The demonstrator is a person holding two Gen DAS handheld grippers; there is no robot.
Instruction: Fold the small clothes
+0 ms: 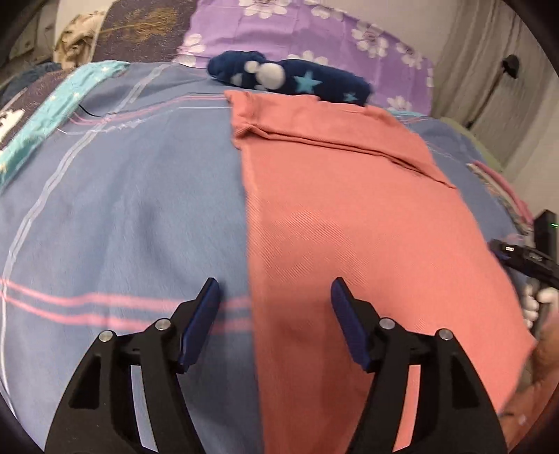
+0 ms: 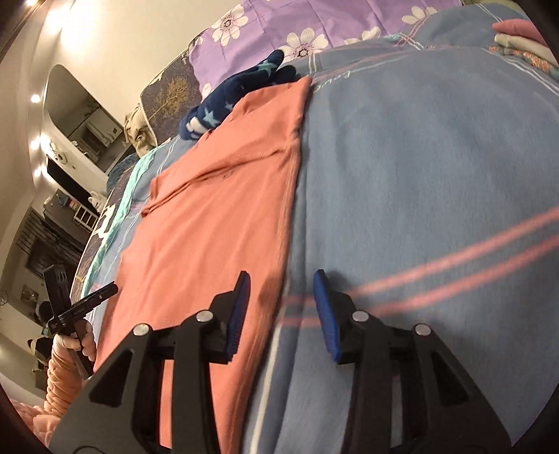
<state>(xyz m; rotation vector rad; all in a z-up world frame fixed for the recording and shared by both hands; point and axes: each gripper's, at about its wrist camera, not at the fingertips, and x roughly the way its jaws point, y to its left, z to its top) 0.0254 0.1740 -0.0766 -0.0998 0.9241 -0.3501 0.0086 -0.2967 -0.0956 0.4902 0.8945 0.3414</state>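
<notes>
from the left wrist view, the left gripper (image 1: pixel 276 297) hangs over the bed with its jaws spread and nothing between them. it sits right above the long left edge of the salmon garment (image 1: pixel 349 227), one blue pad over the blue checked blanket (image 1: pixel 122 209) and the other over the cloth. the garment lies flat and stretched away from the gripper, already narrowed into a long strip, with a folded flap across its far end. beyond that end lies a navy star-print piece (image 1: pixel 297 78), bunched up against the purple flowered pillow (image 1: pixel 297 31). at the right edge of this view the other tool shows, with a hand around its handle.

from the right wrist view, the right gripper (image 2: pixel 281 297) is also spread, not as wide, and empty. it straddles the garment's opposite long edge (image 2: pixel 293 209), one pad above the salmon cloth and one above the blanket. whether either pad touches the fabric i cannot tell. the left tool and its hand (image 2: pixel 75 344) show at the far left, beside the near end of the cloth.

the garment looks like a thin ribbed knit: light, limp, no stiffness at all, likely to sag and crease when lifted. it should grip well against the fleecy blanket rather than slide. i'd judge the best hold is the two near corners, pinched through all layers at once, so the strip can be carried over towards the far end evenly.
</notes>
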